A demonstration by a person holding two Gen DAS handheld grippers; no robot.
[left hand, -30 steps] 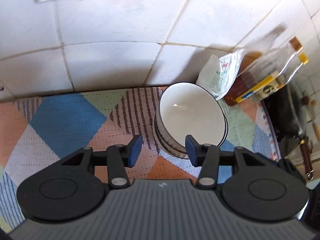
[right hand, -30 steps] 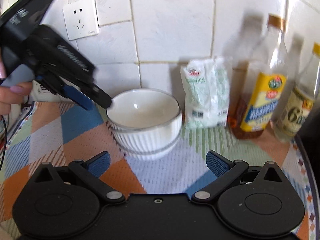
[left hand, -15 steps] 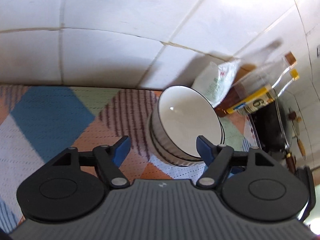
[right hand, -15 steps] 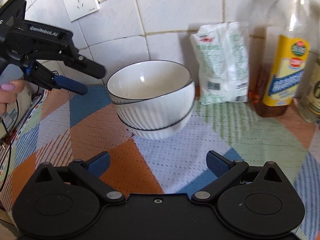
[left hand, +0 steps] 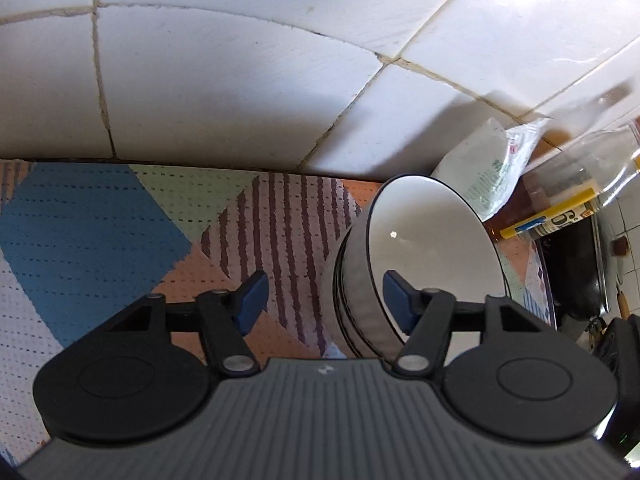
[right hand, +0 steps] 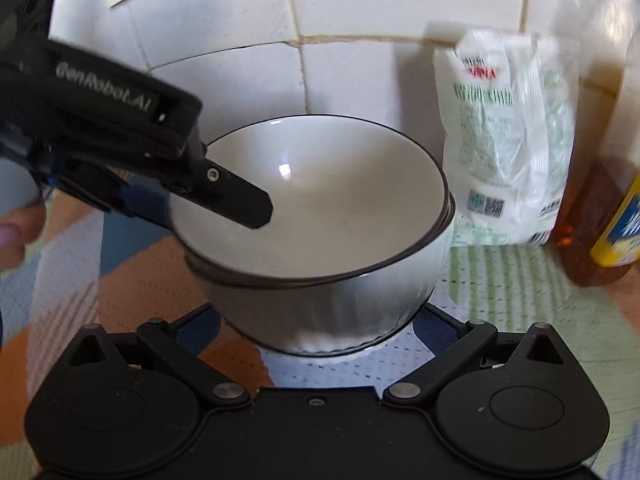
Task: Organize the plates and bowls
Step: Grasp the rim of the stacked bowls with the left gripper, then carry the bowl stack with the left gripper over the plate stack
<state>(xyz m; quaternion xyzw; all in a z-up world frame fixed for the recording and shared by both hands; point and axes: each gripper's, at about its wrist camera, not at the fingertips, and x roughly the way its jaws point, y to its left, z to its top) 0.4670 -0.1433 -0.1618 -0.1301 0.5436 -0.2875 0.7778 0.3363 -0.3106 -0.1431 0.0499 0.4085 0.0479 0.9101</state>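
My left gripper (left hand: pixel 324 300), closing, straddles the rim of the top bowl (right hand: pixel 320 196), white, black-edged, nested in another; my right gripper (right hand: pixel 316 324) gapes.

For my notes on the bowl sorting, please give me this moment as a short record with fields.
Surface: patterned mat, by a tiled wall
Bowls: white bowls, dark-rimmed, nested in one stack
Left hand-held gripper: jaws have just been closing, top bowl wall between them, pads not yet pressing
Right hand-held gripper: open, fingers either side of the stack's base
Behind: white bag, amber bottle
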